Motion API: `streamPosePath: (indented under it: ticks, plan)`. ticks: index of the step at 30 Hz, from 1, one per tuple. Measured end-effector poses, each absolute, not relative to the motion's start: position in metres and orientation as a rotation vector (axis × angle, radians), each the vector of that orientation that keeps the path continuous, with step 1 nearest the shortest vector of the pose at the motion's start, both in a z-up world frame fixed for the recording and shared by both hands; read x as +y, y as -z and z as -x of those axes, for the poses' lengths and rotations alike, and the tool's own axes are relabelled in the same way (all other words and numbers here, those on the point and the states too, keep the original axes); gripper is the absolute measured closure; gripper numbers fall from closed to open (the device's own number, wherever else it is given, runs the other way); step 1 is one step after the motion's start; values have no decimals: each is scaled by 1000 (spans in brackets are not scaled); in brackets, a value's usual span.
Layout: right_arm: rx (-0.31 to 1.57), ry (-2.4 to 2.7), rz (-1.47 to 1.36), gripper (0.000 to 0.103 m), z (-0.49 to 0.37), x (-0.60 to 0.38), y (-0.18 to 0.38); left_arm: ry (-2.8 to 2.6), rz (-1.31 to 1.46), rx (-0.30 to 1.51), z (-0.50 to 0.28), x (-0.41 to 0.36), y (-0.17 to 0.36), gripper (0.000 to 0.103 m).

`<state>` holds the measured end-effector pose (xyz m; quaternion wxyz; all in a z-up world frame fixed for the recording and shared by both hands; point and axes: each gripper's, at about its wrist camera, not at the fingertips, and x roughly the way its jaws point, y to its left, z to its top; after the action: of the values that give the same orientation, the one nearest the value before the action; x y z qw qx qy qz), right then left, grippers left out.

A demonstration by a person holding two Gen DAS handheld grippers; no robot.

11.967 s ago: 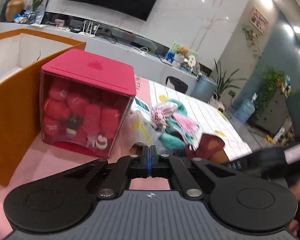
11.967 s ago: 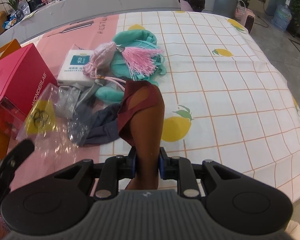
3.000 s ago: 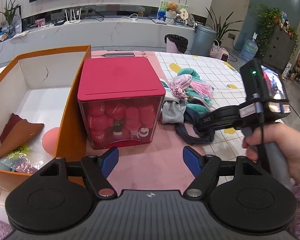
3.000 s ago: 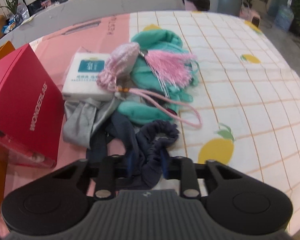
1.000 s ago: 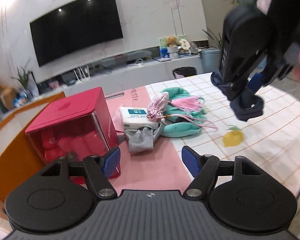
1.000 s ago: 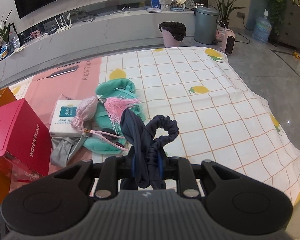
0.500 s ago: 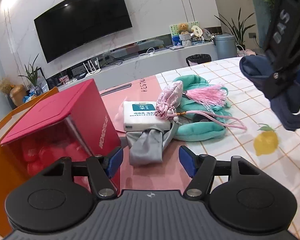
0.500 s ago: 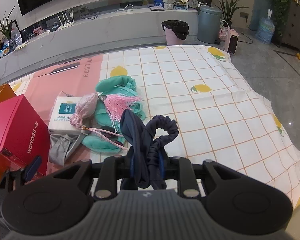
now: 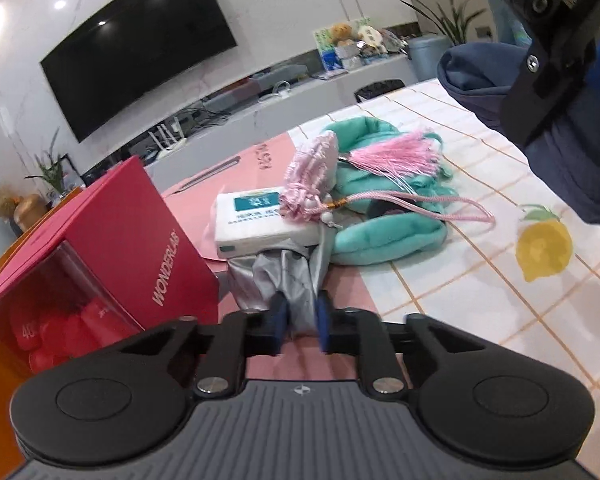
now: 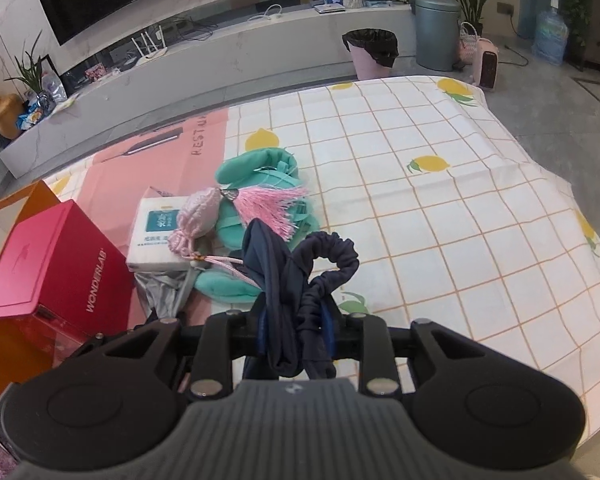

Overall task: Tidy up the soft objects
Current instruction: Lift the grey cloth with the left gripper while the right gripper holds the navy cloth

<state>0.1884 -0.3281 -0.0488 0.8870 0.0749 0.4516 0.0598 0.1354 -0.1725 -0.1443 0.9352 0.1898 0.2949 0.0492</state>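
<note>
Since half a second ago I've pushed my left gripper (image 9: pixel 301 322) down to the grey cloth (image 9: pixel 286 280) at lower centre of its view, its jaws just closing onto the fabric, while my right gripper (image 10: pixel 296 330) has eased slightly on the navy cloth (image 10: pixel 296 280).

The grey cloth (image 9: pixel 284 280) is smooth with a slight satin sheen. The navy garment (image 10: pixel 300 280) is matt knit, its edge ruched. The teal plush (image 9: pixel 388 236) is fleecy, the pink tassel (image 9: pixel 396 156) silky thread. The red box (image 9: pixel 128 232) is glossy, with a clear plastic front.
</note>
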Motion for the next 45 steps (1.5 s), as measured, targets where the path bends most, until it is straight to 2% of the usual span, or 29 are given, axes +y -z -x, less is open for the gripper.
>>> streamPosePath:
  ticks: [4, 16, 25, 27, 28, 29, 31, 33, 34, 35, 45]
  plan:
    - [931, -130, -150, 75, -187, -329, 48, -69, -391, 633, -131, -171, 142, 100]
    - [931, -146, -135, 74, -188, -327, 49, -20, -346, 761, -79, -146, 101, 100]
    - [953, -159, -125, 74, -189, -326, 53, -18, -332, 606, -63, -135, 48, 101]
    - [976, -167, -147, 66, -191, -327, 58, -19, -322, 589, -66, -132, 35, 101]
    - [991, -166, -158, 55, -193, -327, 62, -20, -316, 576, -63, -131, 29, 101]
    - [1008, -158, -164, 49, -195, -327, 65, -18, -309, 563, -61, -131, 24, 101]
    - [1037, -138, -166, 46, -199, -326, 71, -21, -278, 522, -53, -127, 13, 101]
    - [1074, -123, -170, 31, -203, -325, 78, -32, -262, 494, -46, -122, 4, 101]
    - [1090, -118, -174, 16, -205, -324, 81, -35, -255, 496, -44, -120, 3, 101]
    - [1102, -112, -175, 5, -208, -322, 85, -35, -245, 509, -42, -117, 3, 101]
    - [1207, -80, -101, 4, -228, -300, 122, 50, -190, 768, -44, -104, 63, 101]
